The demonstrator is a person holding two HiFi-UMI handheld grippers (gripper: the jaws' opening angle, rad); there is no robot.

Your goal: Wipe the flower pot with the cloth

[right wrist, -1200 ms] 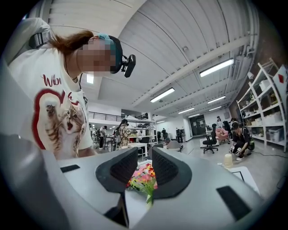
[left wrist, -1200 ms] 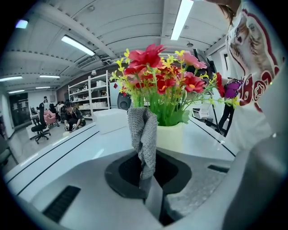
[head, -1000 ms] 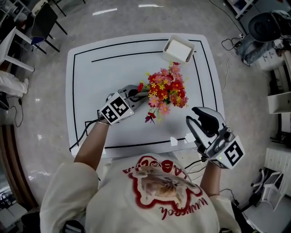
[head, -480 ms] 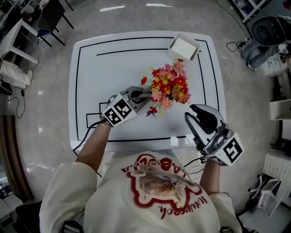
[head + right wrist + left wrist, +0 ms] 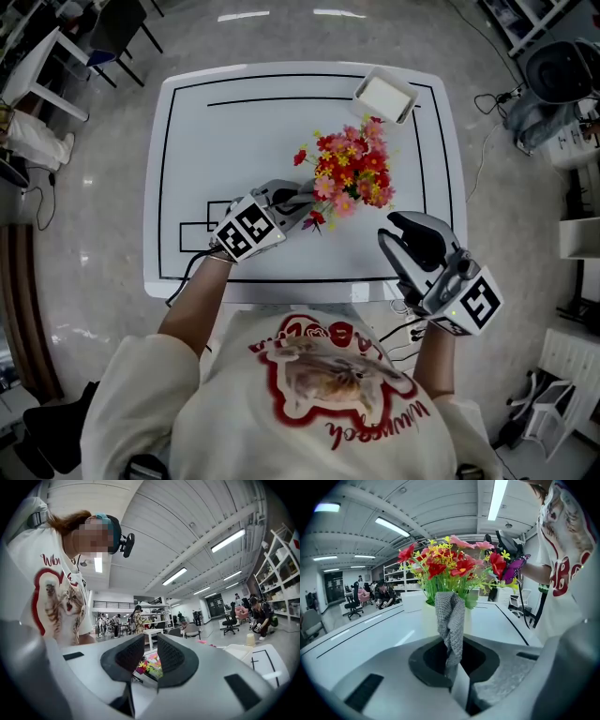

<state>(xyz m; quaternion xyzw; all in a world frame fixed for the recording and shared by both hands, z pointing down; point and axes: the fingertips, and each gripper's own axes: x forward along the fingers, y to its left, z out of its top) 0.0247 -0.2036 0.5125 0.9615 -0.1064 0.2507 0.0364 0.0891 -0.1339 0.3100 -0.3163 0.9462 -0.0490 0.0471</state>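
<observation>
A bunch of red, pink and yellow flowers (image 5: 349, 173) stands in a pale pot (image 5: 427, 619) on the white table (image 5: 234, 131); in the head view the blooms hide the pot. My left gripper (image 5: 302, 206) is shut on a grey knitted cloth (image 5: 450, 618), which rises from the jaws just in front of the pot's near wall; whether it touches I cannot tell. My right gripper (image 5: 405, 242) hangs over the table's front right edge, apart from the pot. Its jaws have just been closing a little and stand open with nothing between them (image 5: 151, 654).
A white rectangular tray (image 5: 384, 95) sits at the table's far right corner. Black lines mark the tabletop. Cables trail from both grippers over the front edge. Chairs and shelving stand around on the floor.
My left gripper has edged right with the cloth, closer to the flowers. The right gripper has stayed where it was.
</observation>
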